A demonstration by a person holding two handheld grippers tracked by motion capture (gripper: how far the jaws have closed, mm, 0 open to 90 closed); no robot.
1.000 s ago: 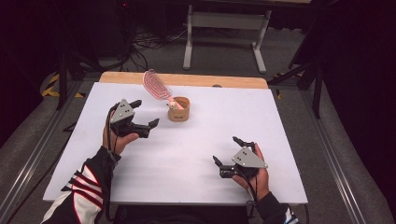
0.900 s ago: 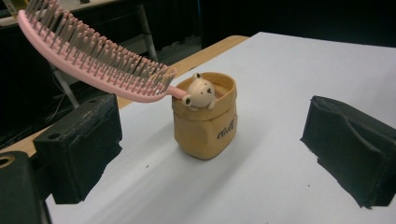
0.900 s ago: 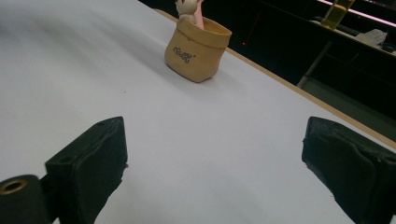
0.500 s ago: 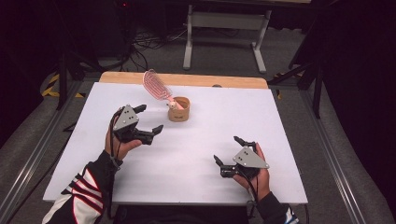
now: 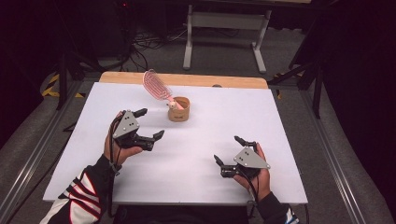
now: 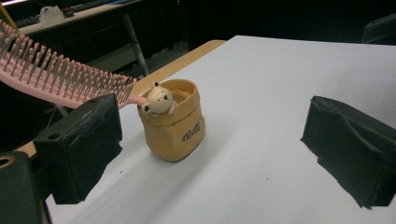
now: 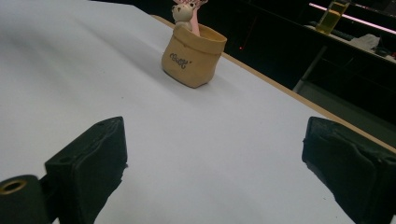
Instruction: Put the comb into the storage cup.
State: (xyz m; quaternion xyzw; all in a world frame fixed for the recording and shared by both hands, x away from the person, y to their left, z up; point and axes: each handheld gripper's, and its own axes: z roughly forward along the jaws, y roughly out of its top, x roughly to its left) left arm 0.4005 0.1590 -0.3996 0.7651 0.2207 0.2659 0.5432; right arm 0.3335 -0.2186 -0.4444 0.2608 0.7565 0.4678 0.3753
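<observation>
A tan cup [image 5: 179, 108] shaped like a small sack stands on the white counter [image 5: 280, 121], toward its far middle. A pink hairbrush [image 5: 157, 84] stands handle-down in it, with the bristled head leaning out over the far left rim. A little bear figure [image 6: 157, 99] sits at the cup's rim where the handle goes in. The lower handle is hidden inside the cup. In the left gripper view the brush head is cut off by the picture's left edge and partly covered by one jaw; in the right gripper view only the bear and a bit of pink handle [image 7: 194, 23] clear the top edge. The writing on the cup's front is too small to read.

The left gripper [image 5: 148, 125] is held near the cup, to its left and nearer the person, jaws spread wide and holding nothing. The right gripper [image 5: 229, 150] sits low over the counter's near right part, well apart from the cup, jaws likewise wide and empty.
</observation>
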